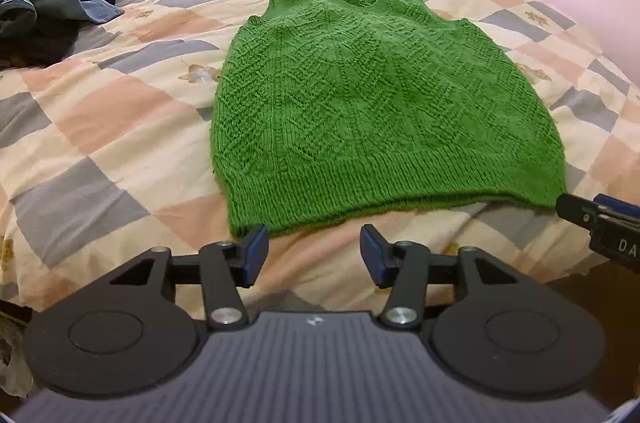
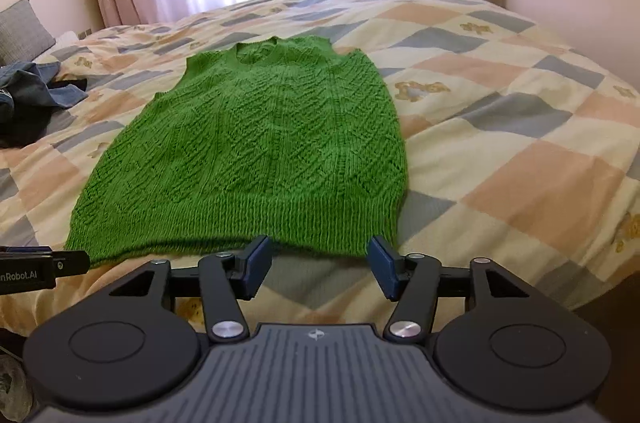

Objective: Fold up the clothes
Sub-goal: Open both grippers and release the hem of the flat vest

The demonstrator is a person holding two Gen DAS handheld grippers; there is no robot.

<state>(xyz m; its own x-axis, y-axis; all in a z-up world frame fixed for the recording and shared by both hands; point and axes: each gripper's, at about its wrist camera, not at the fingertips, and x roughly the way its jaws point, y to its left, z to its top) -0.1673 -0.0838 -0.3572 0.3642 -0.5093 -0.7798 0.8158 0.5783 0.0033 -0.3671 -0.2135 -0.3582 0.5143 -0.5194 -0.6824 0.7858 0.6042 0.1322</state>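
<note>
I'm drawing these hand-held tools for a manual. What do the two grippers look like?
Both look identical: the left gripper and right gripper have matte black linkage arms with silver pivot bolts, two round black discs, a ribbed grey centre plate with a small white logo, and dark blue pads on the fingers. White lettering, partly cut off, marks their sides. No cables or sleeves show.

black tongs (image 1: 314, 255), blue pads (image 1: 256, 255)

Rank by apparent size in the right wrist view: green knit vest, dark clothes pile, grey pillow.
1. green knit vest, by far the largest, spread flat on the quilt.
2. dark clothes pile, cut off by the left edge.
3. grey pillow, also cropped; close to the pile, so that order is unsure.
</note>
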